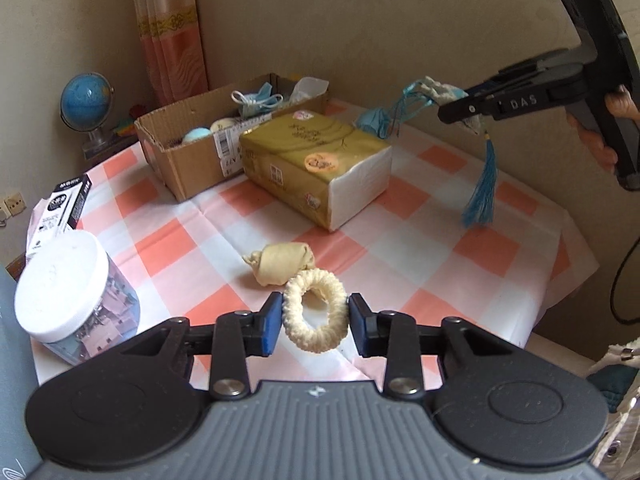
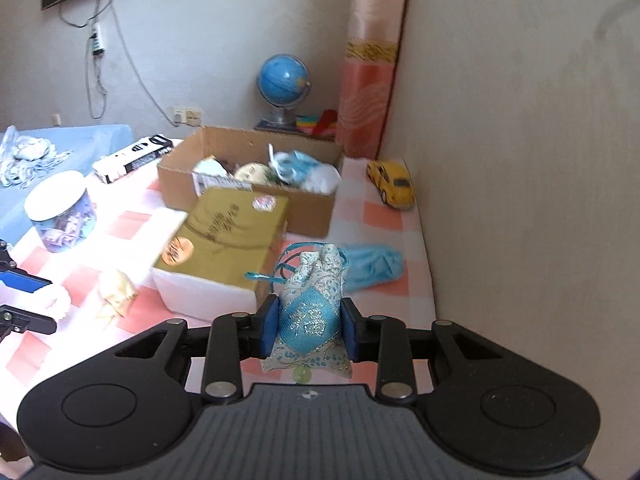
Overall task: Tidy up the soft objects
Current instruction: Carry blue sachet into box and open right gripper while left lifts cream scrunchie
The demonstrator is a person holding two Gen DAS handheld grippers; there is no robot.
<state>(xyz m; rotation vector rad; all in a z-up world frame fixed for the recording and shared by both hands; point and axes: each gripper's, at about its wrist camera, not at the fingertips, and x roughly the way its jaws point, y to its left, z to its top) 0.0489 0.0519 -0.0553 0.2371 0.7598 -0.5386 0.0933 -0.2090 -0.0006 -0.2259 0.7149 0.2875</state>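
My left gripper (image 1: 314, 322) is open around a cream fluffy scrunchie (image 1: 316, 314) that lies on the checked tablecloth; the pads stand at its sides. A knotted beige cloth (image 1: 280, 266) lies just behind it. My right gripper (image 2: 308, 330) is shut on a blue and silver sachet pouch (image 2: 312, 312) and holds it above the table. In the left wrist view the right gripper (image 1: 460, 110) hangs at the upper right with the pouch's blue tassel (image 1: 482, 192) dangling. A cardboard box (image 1: 192, 152) holds several soft items. A crumpled blue cloth (image 2: 370, 266) lies near the wall.
A gold tissue pack (image 1: 316, 156) stands in the middle of the table beside the box. A white-lidded jar (image 1: 72, 300) and a black and white carton (image 1: 60, 208) stand at the left. A yellow toy car (image 2: 392, 184) sits by the wall. A globe (image 2: 284, 84) stands behind.
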